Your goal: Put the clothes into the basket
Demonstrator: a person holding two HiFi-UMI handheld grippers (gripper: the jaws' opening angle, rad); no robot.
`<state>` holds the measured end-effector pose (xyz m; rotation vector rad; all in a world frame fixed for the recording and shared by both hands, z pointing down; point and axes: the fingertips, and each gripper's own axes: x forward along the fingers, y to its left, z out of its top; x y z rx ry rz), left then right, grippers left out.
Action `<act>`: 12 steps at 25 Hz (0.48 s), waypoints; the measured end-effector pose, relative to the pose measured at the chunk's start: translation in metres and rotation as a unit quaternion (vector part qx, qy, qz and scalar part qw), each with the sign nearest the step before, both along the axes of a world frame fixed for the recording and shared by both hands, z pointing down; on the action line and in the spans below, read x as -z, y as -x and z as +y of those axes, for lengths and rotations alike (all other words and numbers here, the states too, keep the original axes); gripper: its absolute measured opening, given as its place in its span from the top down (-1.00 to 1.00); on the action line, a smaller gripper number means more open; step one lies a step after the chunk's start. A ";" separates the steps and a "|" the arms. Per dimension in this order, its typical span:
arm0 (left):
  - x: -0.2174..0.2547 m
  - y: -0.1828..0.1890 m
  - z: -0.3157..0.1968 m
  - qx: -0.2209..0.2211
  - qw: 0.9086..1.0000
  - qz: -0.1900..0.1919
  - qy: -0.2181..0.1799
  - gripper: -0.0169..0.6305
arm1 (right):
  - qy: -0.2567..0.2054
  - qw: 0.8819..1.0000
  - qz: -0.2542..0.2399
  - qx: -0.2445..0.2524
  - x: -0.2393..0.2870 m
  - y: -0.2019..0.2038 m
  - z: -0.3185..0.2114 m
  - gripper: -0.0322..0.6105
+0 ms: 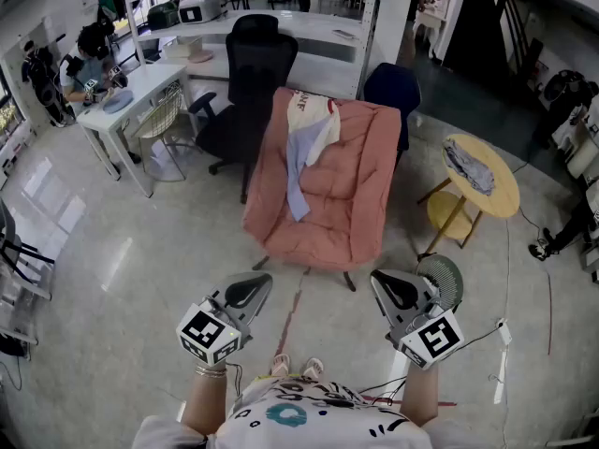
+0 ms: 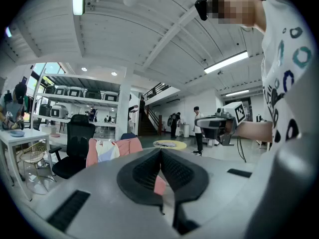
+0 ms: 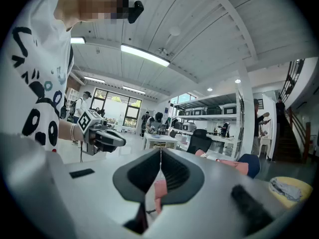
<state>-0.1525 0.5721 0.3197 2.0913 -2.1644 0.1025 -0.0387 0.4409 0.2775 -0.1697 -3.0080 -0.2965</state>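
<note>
A cream shirt with red print [image 1: 313, 120] and a pale blue garment [image 1: 297, 166] hang over the back of a pink lounge chair [image 1: 342, 185]. A grey garment [image 1: 468, 166] lies on a round yellow table [image 1: 501, 195]. A round greenish mesh basket [image 1: 445, 279] stands on the floor, partly hidden behind my right gripper [image 1: 376, 277]. My left gripper [image 1: 265, 281] is level with it, in front of the chair. Both are shut and hold nothing, their pads meeting in the left gripper view [image 2: 160, 151] and the right gripper view [image 3: 160, 153].
A black office chair [image 1: 248, 82] and a dark blue chair [image 1: 393, 87] stand behind the pink one. White desks [image 1: 126, 96] and a wire chair [image 1: 161, 120] are at left. A cable [image 1: 496, 344] runs over the floor at right. People stand further off.
</note>
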 end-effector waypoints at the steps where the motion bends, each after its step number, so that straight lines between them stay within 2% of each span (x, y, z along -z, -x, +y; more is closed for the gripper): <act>1: 0.001 0.002 -0.001 0.000 1.000 -0.001 -0.002 0.90 | -0.002 1.000 0.001 0.001 -0.001 0.002 0.000 0.81; 9: 0.002 0.004 -0.010 -0.005 1.000 -0.004 -0.004 0.90 | -0.009 1.000 0.004 0.000 -0.003 0.006 -0.007 0.81; 12: 0.002 0.004 -0.014 -0.005 1.000 -0.005 -0.002 0.90 | 0.004 1.000 0.002 0.002 -0.004 0.008 -0.012 0.81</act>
